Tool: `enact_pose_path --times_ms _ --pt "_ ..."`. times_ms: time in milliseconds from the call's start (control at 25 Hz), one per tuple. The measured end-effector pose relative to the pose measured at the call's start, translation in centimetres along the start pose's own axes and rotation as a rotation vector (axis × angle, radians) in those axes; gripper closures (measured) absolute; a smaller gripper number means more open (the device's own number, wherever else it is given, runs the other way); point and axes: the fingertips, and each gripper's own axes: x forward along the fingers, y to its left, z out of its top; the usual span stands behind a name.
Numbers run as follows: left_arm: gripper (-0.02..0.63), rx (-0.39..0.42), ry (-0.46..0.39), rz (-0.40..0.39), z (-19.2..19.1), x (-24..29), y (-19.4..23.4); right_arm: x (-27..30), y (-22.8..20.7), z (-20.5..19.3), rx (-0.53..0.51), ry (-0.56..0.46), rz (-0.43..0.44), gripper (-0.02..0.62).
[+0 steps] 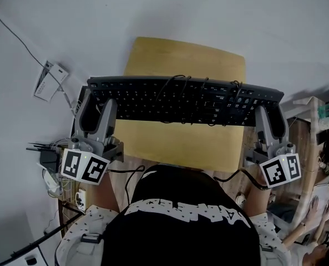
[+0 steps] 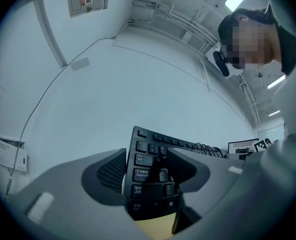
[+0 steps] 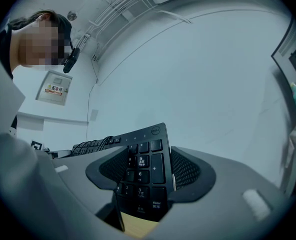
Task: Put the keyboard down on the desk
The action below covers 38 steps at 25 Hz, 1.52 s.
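Note:
A black keyboard (image 1: 181, 100) with its cable coiled on top hangs level above a small light wooden desk (image 1: 182, 140), held at both ends. My left gripper (image 1: 97, 112) is shut on the keyboard's left end (image 2: 150, 171), jaws clamped above and below the keys. Clamped the same way, my right gripper (image 1: 262, 121) is shut on the number-pad end (image 3: 145, 171). The wooden desk top shows just under the keyboard in both gripper views.
The desk stands against a pale wall (image 1: 208, 10). A white power adapter and cable (image 1: 49, 81) hang at the left, with a router and cables (image 1: 47, 157) below. Shelving with clutter (image 1: 319, 148) stands at the right. The person's torso (image 1: 181, 220) fills the bottom.

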Motion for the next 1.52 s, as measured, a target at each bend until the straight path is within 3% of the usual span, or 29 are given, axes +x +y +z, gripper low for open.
enact_pose_path --times_ms 560,840,1520 --pt "0.374 0.002 0.013 -0.07 -0.5 1.4 0.6 -1.1 0.3 -0.9 0.005 -0.025 -0.064 0.316" --pt "0.374 -0.035 0.047 -0.115 -1.6 2.4 0.9 -1.8 0.2 -1.3 -0.001 -0.003 -0.116 0.316" --pt "0.39 -0.041 0.063 -0.09 -1.2 1.8 0.9 -1.2 -0.1 -1.6 0.023 0.019 -0.092 0.314"
